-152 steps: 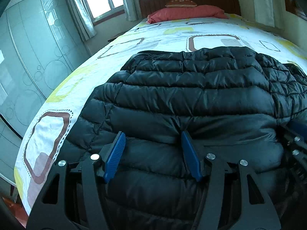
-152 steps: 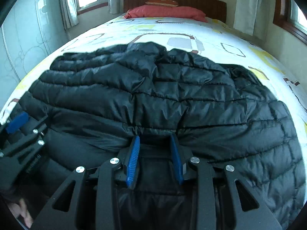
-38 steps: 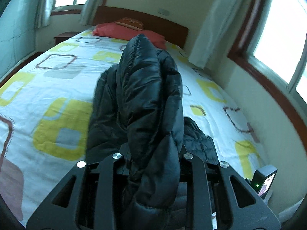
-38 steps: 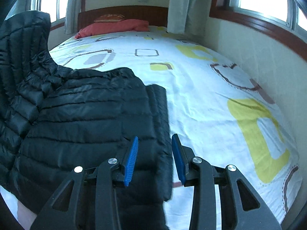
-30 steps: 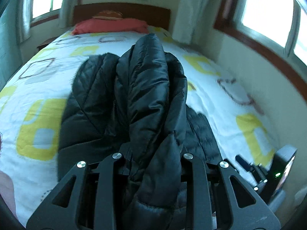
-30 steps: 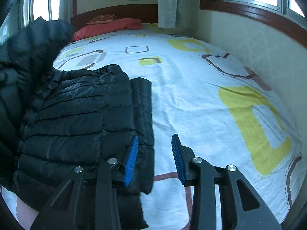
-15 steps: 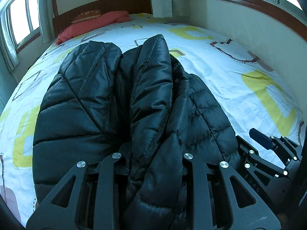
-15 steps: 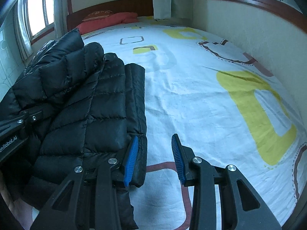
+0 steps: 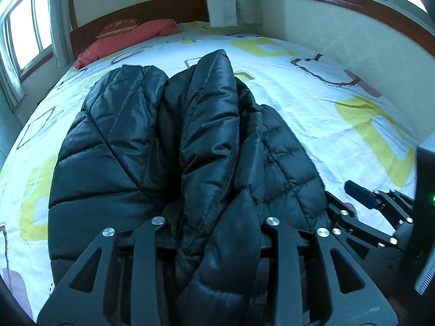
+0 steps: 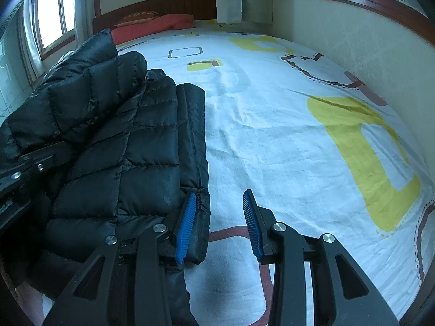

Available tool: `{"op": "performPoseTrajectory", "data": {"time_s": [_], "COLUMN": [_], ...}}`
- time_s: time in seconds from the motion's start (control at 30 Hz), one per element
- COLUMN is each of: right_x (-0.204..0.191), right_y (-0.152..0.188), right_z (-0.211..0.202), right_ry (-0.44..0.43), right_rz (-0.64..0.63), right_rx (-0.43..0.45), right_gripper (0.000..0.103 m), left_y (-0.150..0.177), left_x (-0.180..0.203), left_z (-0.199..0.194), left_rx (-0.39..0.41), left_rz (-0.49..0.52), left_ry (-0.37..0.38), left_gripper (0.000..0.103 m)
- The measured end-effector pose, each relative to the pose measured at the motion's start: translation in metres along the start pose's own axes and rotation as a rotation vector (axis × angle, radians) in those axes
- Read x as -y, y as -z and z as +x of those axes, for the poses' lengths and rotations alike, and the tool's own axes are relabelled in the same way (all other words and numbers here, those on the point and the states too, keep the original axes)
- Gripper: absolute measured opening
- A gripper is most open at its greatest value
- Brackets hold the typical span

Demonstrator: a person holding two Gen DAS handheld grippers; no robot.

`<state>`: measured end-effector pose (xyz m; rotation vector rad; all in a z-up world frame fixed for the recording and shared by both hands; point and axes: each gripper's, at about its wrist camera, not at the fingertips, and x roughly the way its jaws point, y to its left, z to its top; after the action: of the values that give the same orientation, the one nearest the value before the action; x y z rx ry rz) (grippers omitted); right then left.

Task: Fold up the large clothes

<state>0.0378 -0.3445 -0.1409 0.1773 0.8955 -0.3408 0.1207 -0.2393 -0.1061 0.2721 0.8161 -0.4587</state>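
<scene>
A black quilted puffer jacket [image 9: 141, 146] lies on the bed, one half folded over the other. My left gripper [image 9: 214, 233] is shut on a bunched fold of the jacket, which drapes over and hides its fingertips. My right gripper [image 10: 220, 217] is open and empty at the jacket's right edge [image 10: 168, 141]; its left blue pad [image 10: 187, 220] touches the hem, its right pad is over bare sheet. The right gripper also shows at the right of the left wrist view [image 9: 361, 193]. The left gripper's arm shows at the left of the right wrist view [image 10: 24, 163].
The bed sheet [image 10: 285, 125] is white with yellow and brown squares. A red pillow [image 9: 127, 40] lies by the wooden headboard [image 9: 141, 11]. A wall [image 10: 367, 49] with a wooden sill runs along the bed's right side. Windows with curtains are at the left.
My left gripper has carried the held jacket fold rightward and lowered it over the other half, close to my right gripper. The right gripper stays open at the hem.
</scene>
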Motion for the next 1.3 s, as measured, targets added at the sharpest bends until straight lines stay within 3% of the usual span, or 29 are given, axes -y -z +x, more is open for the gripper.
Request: {"op": "performPoseTrajectory", "data": {"time_s": [0.17, 0.33, 0.5, 0.53, 0.57, 0.7, 0.8, 0.87, 0.97, 1.13, 1.3], "right_x": [0.003, 0.008, 0.013, 0.014, 0.015, 0.019, 0.02, 0.021, 0.018, 0.003, -0.028], "right_y": [-0.001, 0.0, 0.001, 0.001, 0.001, -0.003, -0.009, -0.014, -0.023, -0.04, -0.057], "right_z": [0.001, -0.001, -0.012, -0.016, -0.02, -0.034, -0.045, -0.051, -0.059, -0.05, -0.011], "right_ry": [-0.004, 0.001, 0.009, 0.007, 0.005, -0.028, -0.093, -0.167, -0.315, -0.509, -0.608], "right_rz": [0.011, 0.029, 0.056, 0.065, 0.071, 0.11, 0.165, 0.216, 0.3, 0.395, 0.42], "right_rx": [-0.007, -0.013, -0.005, 0.001, 0.005, 0.024, 0.039, 0.06, 0.091, 0.07, -0.062], "right_gripper": [0.037, 0.037, 0.037, 0.037, 0.037, 0.037, 0.038, 0.054, 0.061, 0.072, 0.072], "left_y": [0.0, 0.002, 0.013, 0.016, 0.02, 0.037, 0.053, 0.068, 0.091, 0.112, 0.106], "left_x": [0.008, 0.007, -0.015, -0.022, -0.035, -0.089, -0.144, -0.18, -0.218, -0.242, -0.242], "left_z": [-0.026, -0.062, -0.105, -0.113, -0.123, -0.134, -0.121, -0.1, -0.065, -0.025, 0.002], "left_rx": [0.032, 0.071, 0.136, 0.156, 0.183, 0.25, 0.264, 0.241, 0.184, 0.165, 0.134], "left_rz": [0.002, -0.008, -0.077, -0.101, -0.142, -0.35, -0.574, -0.744, -0.948, -1.119, -1.127], "left_ry": [0.071, 0.13, 0.214, 0.225, 0.228, 0.249, 0.247, 0.288, 0.351, 0.458, 0.508], "left_gripper": [0.057, 0.06, 0.061, 0.066, 0.071, 0.076, 0.078, 0.079, 0.079, 0.082, 0.086]}}
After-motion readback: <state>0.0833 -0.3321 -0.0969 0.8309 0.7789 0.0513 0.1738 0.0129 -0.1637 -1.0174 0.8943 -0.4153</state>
